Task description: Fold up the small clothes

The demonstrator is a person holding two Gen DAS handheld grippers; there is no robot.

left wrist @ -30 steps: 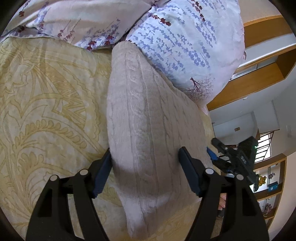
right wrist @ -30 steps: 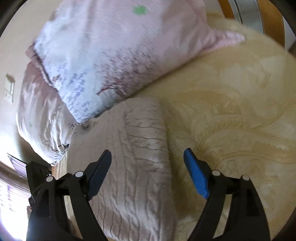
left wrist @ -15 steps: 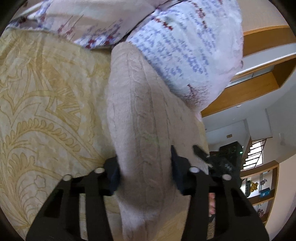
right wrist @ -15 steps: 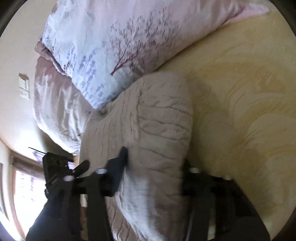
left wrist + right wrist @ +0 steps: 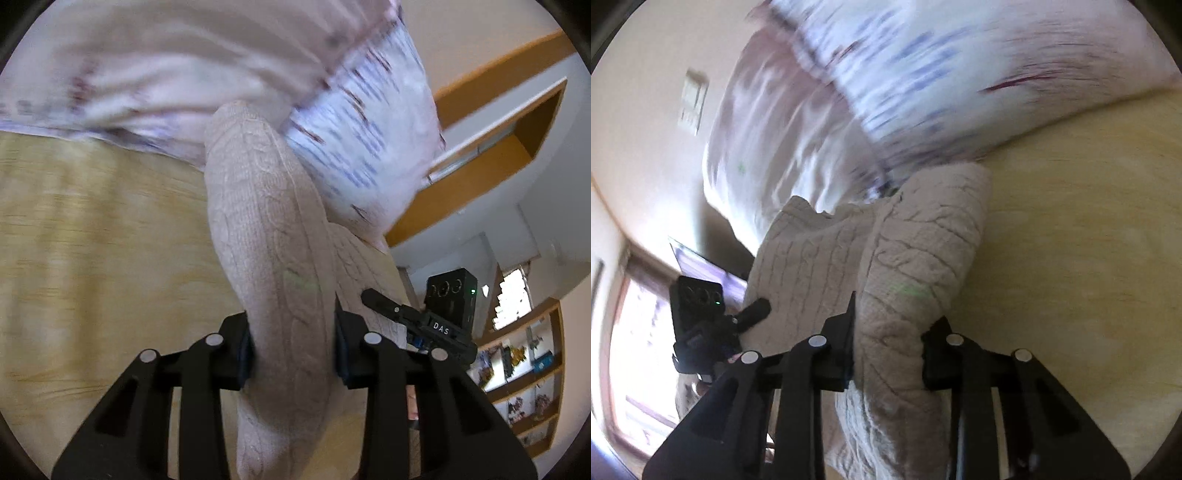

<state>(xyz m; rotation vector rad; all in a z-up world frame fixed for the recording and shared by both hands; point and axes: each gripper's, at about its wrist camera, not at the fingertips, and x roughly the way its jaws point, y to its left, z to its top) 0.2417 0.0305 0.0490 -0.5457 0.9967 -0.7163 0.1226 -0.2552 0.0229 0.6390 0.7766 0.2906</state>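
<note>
A beige cable-knit garment [image 5: 266, 229] is lifted off the yellow patterned bedspread [image 5: 92, 236]. My left gripper [image 5: 293, 343] is shut on a bunched fold of it. My right gripper [image 5: 888, 350] is shut on another fold of the same garment [image 5: 923, 258], which hangs between the two. The right gripper also shows at the right of the left wrist view [image 5: 417, 317], and the left gripper shows at the left of the right wrist view [image 5: 713, 317]. Both views are motion-blurred.
Floral pillows [image 5: 362, 140] lie at the head of the bed, right behind the garment; they also show in the right wrist view [image 5: 923, 74]. A wooden shelf unit [image 5: 524, 373] stands at the right. A window [image 5: 639, 332] is at the left.
Both grippers went from open around the garment to shut on it. They have since lifted it off the bedspread, and it now bunches into raised folds.
</note>
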